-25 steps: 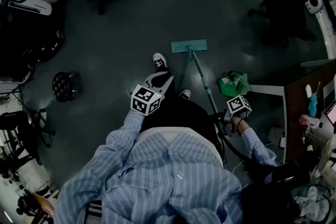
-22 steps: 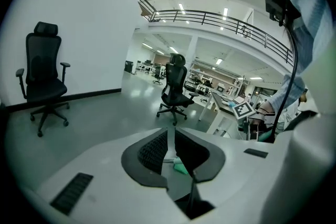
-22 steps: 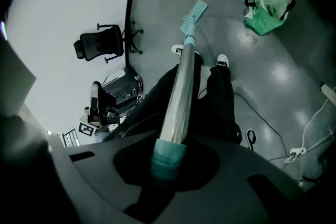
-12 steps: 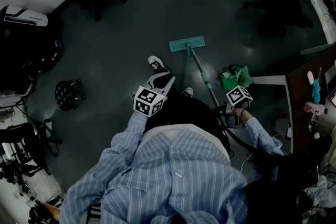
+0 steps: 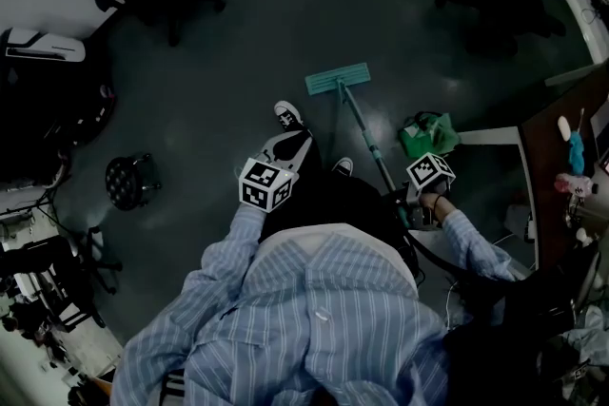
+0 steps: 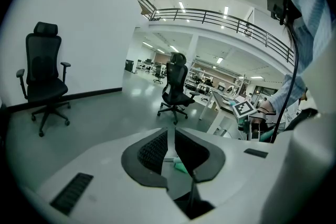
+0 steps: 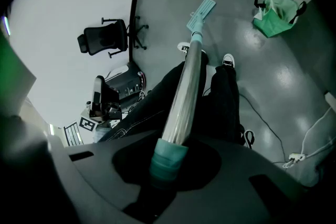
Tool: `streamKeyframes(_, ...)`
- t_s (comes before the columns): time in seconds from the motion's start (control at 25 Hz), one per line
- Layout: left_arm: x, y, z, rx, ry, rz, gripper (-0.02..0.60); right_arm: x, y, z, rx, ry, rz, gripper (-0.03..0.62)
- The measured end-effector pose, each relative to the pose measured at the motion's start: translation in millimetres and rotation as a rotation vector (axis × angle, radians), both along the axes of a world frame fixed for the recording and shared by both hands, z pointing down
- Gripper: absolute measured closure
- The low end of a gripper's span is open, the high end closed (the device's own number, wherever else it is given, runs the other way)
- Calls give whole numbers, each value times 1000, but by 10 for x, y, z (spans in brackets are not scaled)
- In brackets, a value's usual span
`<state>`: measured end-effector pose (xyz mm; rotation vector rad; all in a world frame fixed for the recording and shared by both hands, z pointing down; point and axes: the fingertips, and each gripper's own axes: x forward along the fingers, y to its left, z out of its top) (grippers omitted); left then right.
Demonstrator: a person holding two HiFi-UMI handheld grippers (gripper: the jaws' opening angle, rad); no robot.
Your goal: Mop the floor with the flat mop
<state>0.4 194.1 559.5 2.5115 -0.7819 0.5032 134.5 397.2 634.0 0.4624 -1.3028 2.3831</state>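
right tongs (image 7: 167, 161) were clamped on the teal collar near the top of the silver metal mop pole (image 7: 186, 86). the pole ran down and forward past the person's dark trousers to the teal rectangular flat mop head (image 5: 338, 79). mop head lay flat on the glossy grey floor (image 5: 228, 52), just ahead of the black-and-white sneaker (image 5: 288, 114). left tongs (image 6: 170, 145) were held out roughly level, jaws drawn almost together with only a thin slit, gripping nothing. green plastic bag (image 5: 426, 134) sat on the floor to the right of the pole, near the brown counter (image 5: 557, 157). black office chair (image 6: 44, 78) stood by the white wall in the left gripper view.
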Motion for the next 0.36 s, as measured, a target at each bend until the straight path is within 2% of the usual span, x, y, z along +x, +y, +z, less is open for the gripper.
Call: streamKeyframes(0.36,-25,-134,-37,23,12,-1,537,-31,-54,8,-5,-17,29,542)
